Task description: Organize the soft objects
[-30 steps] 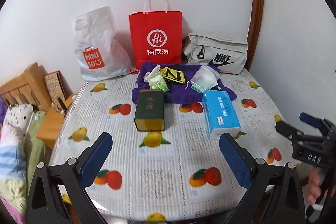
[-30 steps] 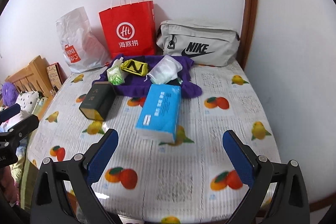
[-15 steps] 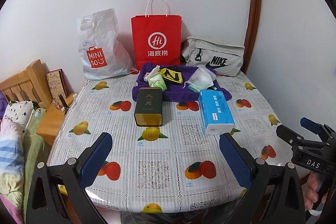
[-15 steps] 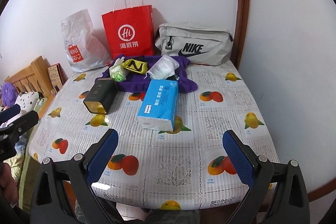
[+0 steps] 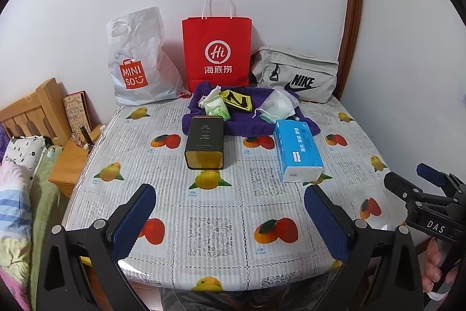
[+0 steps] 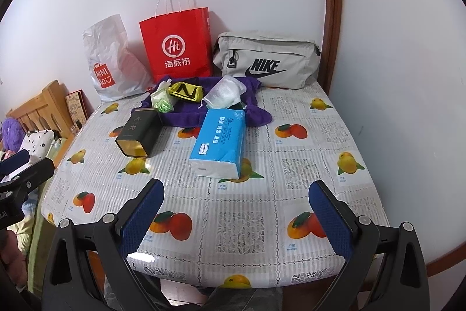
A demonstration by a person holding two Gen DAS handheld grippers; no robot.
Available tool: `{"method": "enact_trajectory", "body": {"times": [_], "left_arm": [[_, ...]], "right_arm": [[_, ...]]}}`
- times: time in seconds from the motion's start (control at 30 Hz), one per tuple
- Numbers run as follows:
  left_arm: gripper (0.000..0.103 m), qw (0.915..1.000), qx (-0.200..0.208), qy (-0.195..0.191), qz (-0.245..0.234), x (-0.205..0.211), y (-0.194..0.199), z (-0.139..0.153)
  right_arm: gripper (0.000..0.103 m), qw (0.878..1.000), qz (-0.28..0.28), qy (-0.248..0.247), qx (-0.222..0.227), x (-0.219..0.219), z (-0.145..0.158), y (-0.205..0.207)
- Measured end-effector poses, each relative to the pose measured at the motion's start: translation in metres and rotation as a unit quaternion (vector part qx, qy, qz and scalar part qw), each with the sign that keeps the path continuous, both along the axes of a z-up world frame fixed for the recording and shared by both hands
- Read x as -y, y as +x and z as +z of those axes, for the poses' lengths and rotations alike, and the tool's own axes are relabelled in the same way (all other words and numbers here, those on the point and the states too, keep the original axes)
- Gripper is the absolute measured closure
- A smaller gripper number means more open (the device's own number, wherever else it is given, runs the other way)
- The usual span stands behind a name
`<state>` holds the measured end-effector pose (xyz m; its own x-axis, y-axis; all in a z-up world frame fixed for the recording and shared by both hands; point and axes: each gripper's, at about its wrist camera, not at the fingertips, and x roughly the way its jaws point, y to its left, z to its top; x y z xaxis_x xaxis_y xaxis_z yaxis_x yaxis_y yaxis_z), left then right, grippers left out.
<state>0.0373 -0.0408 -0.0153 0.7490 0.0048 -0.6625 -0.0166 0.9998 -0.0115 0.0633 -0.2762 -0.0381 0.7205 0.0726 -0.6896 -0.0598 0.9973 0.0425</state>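
A purple cloth (image 5: 250,123) (image 6: 186,114) lies at the back of the table. On it lie a green packet (image 5: 217,107) (image 6: 163,104), a yellow-black pouch (image 5: 238,100) (image 6: 186,91) and a white drawstring bag (image 5: 278,107) (image 6: 225,92). A blue tissue pack (image 5: 298,153) (image 6: 220,140) and a dark tin box (image 5: 205,142) (image 6: 139,133) lie in front of the cloth. My left gripper (image 5: 230,201) and right gripper (image 6: 236,197) are both open and empty, held over the table's near edge, well short of all objects.
A white Miniso bag (image 5: 139,60), a red paper bag (image 5: 217,54) and a grey Nike bag (image 5: 294,77) stand against the back wall. The table (image 5: 204,223) has a fruit-print cover. A wooden bed frame (image 5: 26,112) and bedding sit left. A wall is at right.
Both grippers have pulled back from the table and risen, so more of the near table edge shows. The objects have not moved. Both stay open.
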Motion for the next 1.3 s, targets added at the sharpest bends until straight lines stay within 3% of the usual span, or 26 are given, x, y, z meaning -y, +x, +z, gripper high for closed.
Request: {"method": "enact_trajectory", "body": {"times": [1.3], "left_arm": [[0.0, 1.0, -0.004, 0.0, 0.004, 0.0, -0.0029, -0.0026]], "right_arm": [[0.004, 1.0, 0.001, 0.008, -0.002, 0.0033, 0.0007, -0.0034]]}}
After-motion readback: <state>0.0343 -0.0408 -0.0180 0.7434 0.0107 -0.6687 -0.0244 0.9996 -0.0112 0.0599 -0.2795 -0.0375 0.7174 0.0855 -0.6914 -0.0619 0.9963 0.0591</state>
